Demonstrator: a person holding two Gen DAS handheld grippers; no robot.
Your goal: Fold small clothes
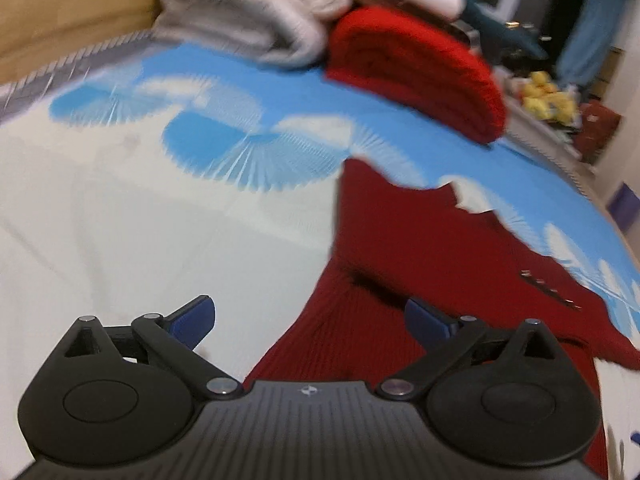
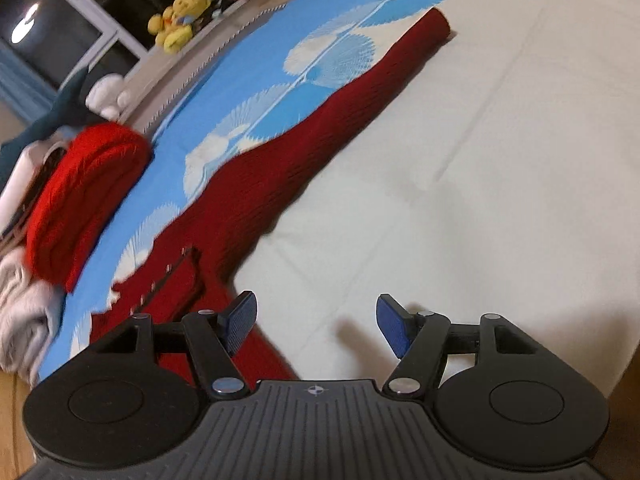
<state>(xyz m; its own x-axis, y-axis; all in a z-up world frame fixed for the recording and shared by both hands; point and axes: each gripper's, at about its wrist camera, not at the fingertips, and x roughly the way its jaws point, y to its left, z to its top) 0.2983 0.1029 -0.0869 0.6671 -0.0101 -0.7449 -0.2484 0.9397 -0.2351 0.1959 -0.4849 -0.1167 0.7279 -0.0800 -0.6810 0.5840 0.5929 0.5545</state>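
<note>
Dark red sweater lies spread on the sheet, where white meets the blue pattern; its near edge is cut off by my left gripper, and the view is blurred. Left gripper wide, holding nothing, one finger over the knit. My right gripper also wide, empty, beside the sweater's long sleeve. Behind: a folded bright red knit against folded grey clothes. Yellow plush toy past the bed edge.
</note>
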